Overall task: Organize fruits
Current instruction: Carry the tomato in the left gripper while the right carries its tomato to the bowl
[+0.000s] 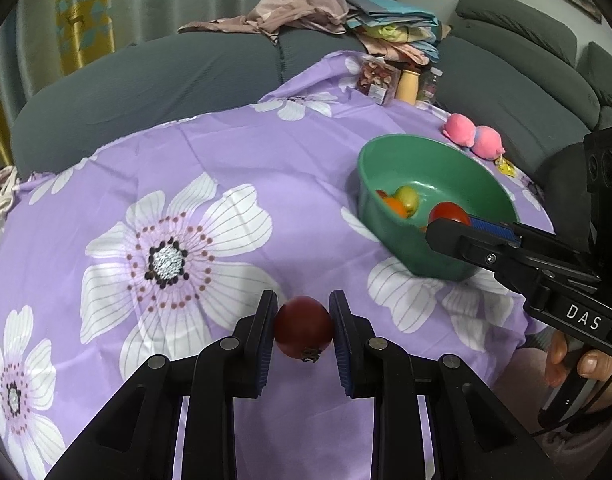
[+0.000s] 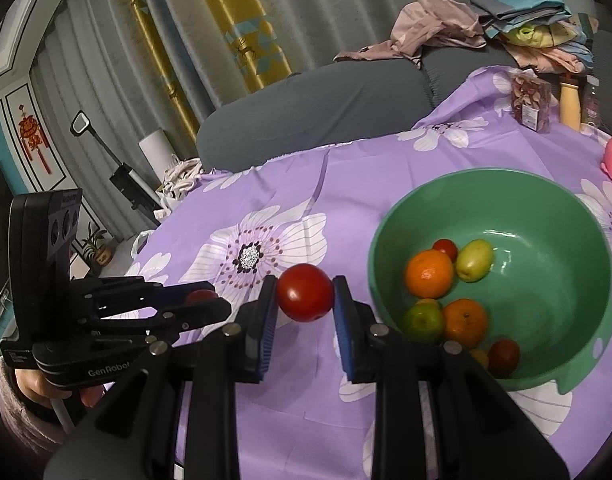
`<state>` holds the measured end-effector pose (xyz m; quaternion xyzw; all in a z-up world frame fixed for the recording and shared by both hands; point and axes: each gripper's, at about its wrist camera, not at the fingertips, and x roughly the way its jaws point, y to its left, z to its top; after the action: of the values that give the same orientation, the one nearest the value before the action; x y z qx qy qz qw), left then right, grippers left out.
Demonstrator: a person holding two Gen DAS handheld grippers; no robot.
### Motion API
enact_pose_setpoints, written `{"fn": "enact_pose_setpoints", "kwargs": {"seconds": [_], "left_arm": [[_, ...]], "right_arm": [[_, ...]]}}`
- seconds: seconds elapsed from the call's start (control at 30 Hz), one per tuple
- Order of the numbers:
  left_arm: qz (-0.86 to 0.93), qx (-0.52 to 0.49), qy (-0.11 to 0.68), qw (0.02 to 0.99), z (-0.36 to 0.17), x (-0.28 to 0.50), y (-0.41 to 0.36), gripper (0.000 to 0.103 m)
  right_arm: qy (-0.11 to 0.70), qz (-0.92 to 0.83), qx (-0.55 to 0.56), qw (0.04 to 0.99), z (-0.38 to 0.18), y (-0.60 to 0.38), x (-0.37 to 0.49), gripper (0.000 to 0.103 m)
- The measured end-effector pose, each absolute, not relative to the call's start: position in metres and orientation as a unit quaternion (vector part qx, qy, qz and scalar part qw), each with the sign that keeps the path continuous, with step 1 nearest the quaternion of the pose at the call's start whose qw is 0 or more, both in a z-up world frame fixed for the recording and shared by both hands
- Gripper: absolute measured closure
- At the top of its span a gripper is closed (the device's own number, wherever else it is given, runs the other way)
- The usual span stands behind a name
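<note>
On the purple floral tablecloth [image 2: 306,184], toward the right side of the table, stood the green bowl [image 2: 545,208], which already contained two oranges [image 2: 429,273], a green-yellow fruit [image 2: 474,260], a green citrus fruit [image 2: 422,322] and at least two small red fruits. The left gripper [image 1: 304,330] had its fingers clamped on a dark red tomato [image 1: 304,326], held above the cloth to the left of the bowl. The right gripper [image 2: 304,300] had its fingers clamped on a brighter red tomato [image 2: 304,293], held just beside the bowl's near left rim. By this evidence the task was well advanced: most fruit was in the bowl, no loose fruit showed on the visible cloth, and two tomatoes remained to be deposited. A pink plush toy [image 1: 473,138] and jars lay at the far right edge, apart from the work.
</note>
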<state>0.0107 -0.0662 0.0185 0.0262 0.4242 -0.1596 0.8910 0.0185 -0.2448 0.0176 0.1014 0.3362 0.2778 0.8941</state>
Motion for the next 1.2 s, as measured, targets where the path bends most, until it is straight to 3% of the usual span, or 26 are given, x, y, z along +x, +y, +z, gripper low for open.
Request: {"fn": "enact_pose_setpoints", "kwargs": {"seconds": [1.2], "left_arm": [[-0.215,0.067,0.382,0.896,0.052,0.034,-0.144,0.076]], "right_arm": [[0.299,0.221,0.145,0.917,0.025,-0.315,0.019,0.075]]}}
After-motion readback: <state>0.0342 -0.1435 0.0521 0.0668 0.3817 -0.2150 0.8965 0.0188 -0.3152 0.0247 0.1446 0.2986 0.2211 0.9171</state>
